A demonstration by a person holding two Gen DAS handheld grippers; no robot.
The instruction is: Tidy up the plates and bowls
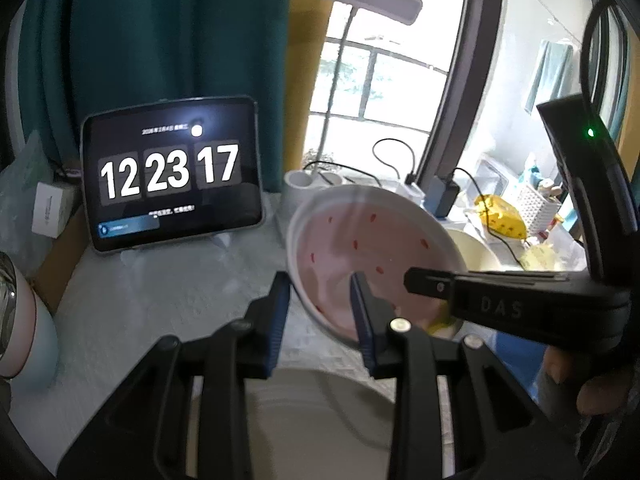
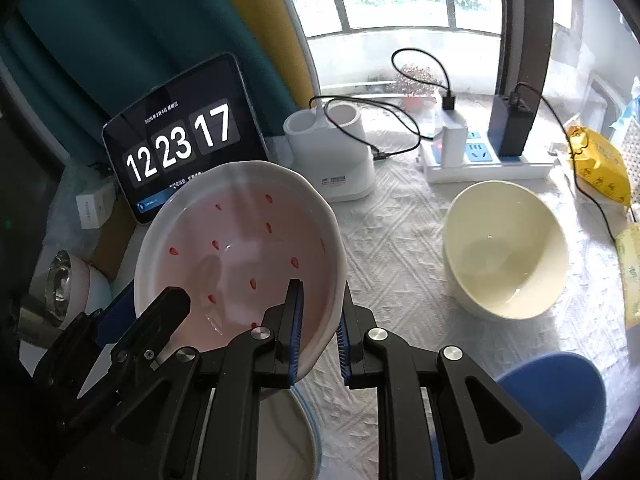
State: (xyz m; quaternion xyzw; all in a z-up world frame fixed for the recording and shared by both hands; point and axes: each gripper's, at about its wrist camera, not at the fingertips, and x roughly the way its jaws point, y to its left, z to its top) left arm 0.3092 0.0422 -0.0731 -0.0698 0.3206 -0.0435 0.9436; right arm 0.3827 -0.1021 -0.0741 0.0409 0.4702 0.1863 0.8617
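Observation:
A pink bowl (image 2: 236,248) with red seed marks and a white rim is held tilted above the table. My right gripper (image 2: 320,340) is shut on its near rim, one finger inside, one outside. My left gripper (image 1: 320,316) is open around the same bowl's (image 1: 360,240) left rim; contact cannot be told. A white plate (image 1: 320,412) lies below it. A cream bowl (image 2: 504,252) sits on the table at right. A blue bowl (image 2: 560,396) sits at the near right.
A tablet clock (image 2: 180,140) leans at the back left. A white holder (image 2: 332,148), a power strip (image 2: 476,160) with cables and a yellow packet (image 2: 600,168) line the back. A pink-and-blue cup (image 1: 24,320) stands at left. A white cloth (image 2: 400,240) covers the table.

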